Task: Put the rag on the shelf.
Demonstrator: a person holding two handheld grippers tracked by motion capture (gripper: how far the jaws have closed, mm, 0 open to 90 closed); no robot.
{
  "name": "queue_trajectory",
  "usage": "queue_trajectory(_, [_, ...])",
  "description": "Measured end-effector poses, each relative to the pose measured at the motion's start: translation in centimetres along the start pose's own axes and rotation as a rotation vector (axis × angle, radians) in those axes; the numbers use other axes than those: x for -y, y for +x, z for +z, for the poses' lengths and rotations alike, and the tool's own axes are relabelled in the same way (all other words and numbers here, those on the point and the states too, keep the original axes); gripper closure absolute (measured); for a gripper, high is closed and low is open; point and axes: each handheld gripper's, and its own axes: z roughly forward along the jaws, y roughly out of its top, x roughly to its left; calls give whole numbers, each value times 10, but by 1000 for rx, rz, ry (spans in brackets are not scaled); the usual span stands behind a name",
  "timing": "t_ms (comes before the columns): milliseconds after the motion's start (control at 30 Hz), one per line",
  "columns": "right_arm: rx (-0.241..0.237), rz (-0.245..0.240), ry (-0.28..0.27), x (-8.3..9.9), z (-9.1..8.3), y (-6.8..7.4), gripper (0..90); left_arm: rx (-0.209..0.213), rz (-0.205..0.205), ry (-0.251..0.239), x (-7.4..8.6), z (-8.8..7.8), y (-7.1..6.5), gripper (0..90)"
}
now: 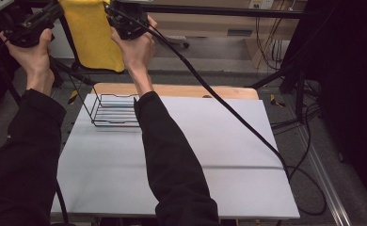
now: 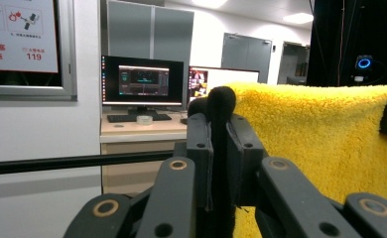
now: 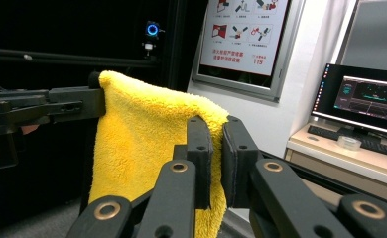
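- So you're holding the yellow towel [image 1: 93, 33] up high in the air, past the far edge of the table [image 1: 181, 155], w/ both grippers.
- Your left gripper [image 2: 220, 106] has its jaws pressed together on one top corner of the towel.
- Your right gripper [image 3: 212, 130] is clamped on the other top corner, jaws tight on the fluffy cloth.
- Held apart like that, the towel hangs flat & open between them, prob so it's ready to fold or drape.
- A black wire rack [image 1: 115, 110] sits by the table's far left corner; maybe the towel goes there.
- The white tabletop is bare besides that.
- Room: computer screens [image 2: 143, 82] on a desk, a poster [image 3: 248, 34] on the wall, cables on the floor.
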Motion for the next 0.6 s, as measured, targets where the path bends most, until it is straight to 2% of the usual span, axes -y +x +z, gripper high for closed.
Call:
queue_trajectory(167, [0,-18,15,6,6,-1,839,-4,-4,14,9,0,4,816])
queue_trajectory(300, [-9,-15,27,11,8,-1,839,0,0,19,16,-2,5,816])
queue_trajectory(400, [-15,-4,47,19,8,-3,839,-2,18,32,23,-5,4,816])
queue_trajectory(600, [-34,-7,71,36,5,0,839,6,27,55,37,-12,5,816])
